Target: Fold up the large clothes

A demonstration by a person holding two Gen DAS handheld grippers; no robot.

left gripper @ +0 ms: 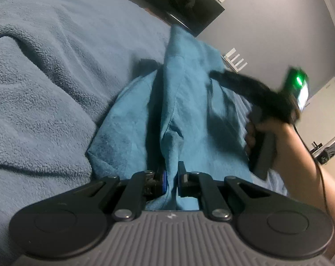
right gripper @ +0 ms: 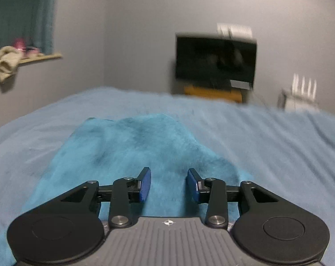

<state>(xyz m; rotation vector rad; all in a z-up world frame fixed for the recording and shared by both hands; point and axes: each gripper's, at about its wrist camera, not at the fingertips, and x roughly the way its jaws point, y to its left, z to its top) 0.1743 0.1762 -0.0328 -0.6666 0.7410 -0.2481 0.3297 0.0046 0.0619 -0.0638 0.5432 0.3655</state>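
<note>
On my far left the pale blue blanket (left gripper: 45,77) covers the bed in soft ridges. Over it lies the teal garment (left gripper: 189,102), bunched into a long raised fold running away from me. My left gripper (left gripper: 172,178) has its pads pressed together on that fold's near edge, cloth pinched between them. To the right, my right hand (left gripper: 265,137) grips the handle of the other tool above the garment. My right gripper (right gripper: 168,185) hangs spread apart over the teal cloth, its blue pads (right gripper: 145,186) holding nothing. Beyond stands a dark screen (right gripper: 216,59) against the grey wall.
</note>
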